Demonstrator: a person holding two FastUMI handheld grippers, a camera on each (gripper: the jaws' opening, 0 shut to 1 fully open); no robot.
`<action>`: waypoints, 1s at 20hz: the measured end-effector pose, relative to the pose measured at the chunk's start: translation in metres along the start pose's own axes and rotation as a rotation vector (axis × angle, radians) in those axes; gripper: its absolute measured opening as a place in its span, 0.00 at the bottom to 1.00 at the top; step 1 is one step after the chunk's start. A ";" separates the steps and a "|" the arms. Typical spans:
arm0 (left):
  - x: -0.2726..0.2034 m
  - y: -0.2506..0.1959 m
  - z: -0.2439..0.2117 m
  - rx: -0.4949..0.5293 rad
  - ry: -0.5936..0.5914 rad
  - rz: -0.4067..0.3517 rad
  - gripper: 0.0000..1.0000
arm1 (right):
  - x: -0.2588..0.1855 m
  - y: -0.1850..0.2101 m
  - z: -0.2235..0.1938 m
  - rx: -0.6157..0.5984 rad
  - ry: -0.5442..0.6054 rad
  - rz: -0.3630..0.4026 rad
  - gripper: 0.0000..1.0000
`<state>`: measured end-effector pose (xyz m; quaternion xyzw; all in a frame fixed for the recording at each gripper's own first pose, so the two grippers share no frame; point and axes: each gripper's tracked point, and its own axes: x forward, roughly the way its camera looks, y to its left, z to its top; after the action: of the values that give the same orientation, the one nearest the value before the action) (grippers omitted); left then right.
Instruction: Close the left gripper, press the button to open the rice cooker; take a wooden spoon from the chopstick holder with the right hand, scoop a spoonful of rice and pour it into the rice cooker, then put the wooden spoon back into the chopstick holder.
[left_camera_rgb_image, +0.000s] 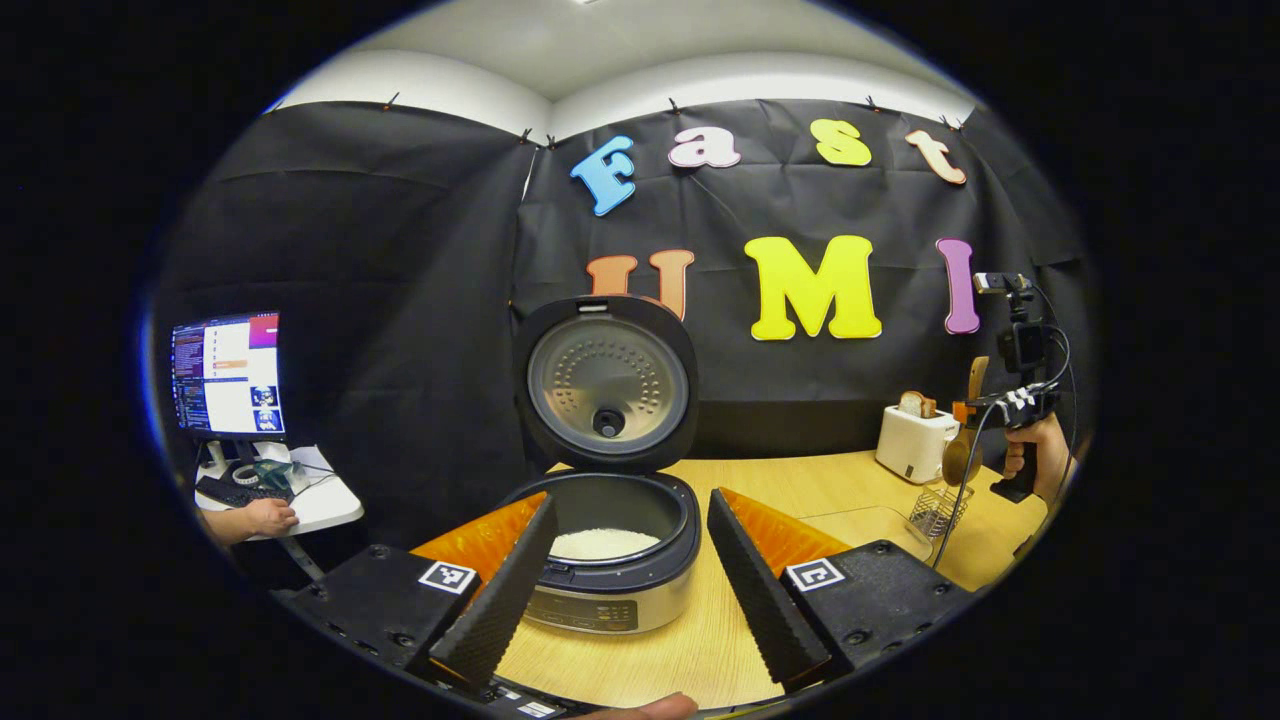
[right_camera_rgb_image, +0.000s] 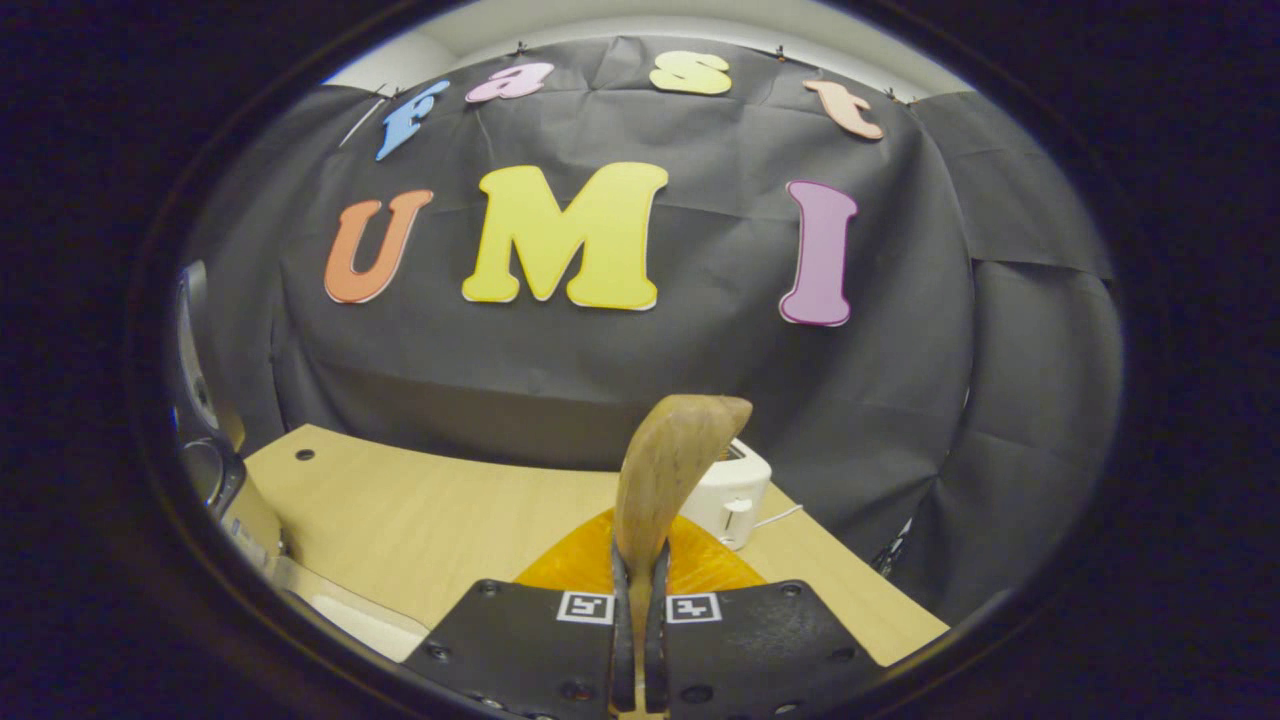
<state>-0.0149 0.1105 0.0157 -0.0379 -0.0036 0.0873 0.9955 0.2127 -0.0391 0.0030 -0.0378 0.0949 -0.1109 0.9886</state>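
Left tongs (left_camera_rgb_image: 630, 570) spread wide, holding nothing, framing the rice cooker (left_camera_rgb_image: 610, 560) on the bench (left_camera_rgb_image: 780, 480); lid (left_camera_rgb_image: 606, 382) up, white rice (left_camera_rgb_image: 604, 543) in the pot. Right of it, toaster (left_camera_rgb_image: 912, 440), then wire chopstick holder (left_camera_rgb_image: 938, 508) near bench edge. Above it, right tongs (right_camera_rgb_image: 640, 600) clamped on wooden spoon (right_camera_rgb_image: 665, 470), bowl end pointing up.

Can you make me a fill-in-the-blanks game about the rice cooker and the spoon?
1. The round black rice cooker's lid is ____.
2. Inside its pot lies white ____.
3. The right gripper has its jaws shut on the wooden ____.
4. The left gripper's jaws are ____.

Missing words: open; rice; spoon; open
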 end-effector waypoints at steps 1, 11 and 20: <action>0.001 -0.001 -0.002 0.008 0.007 0.002 0.96 | 0.003 0.000 -0.005 0.023 0.011 0.011 0.05; -0.001 -0.014 0.001 0.049 -0.007 0.036 0.96 | 0.021 -0.003 -0.046 0.192 0.089 0.108 0.22; 0.007 -0.018 -0.004 0.070 0.006 0.054 0.96 | -0.009 -0.045 -0.001 0.123 -0.122 0.079 0.75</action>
<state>-0.0052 0.0936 0.0126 -0.0034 0.0035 0.1139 0.9935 0.1941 -0.0804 0.0076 0.0200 0.0287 -0.0750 0.9966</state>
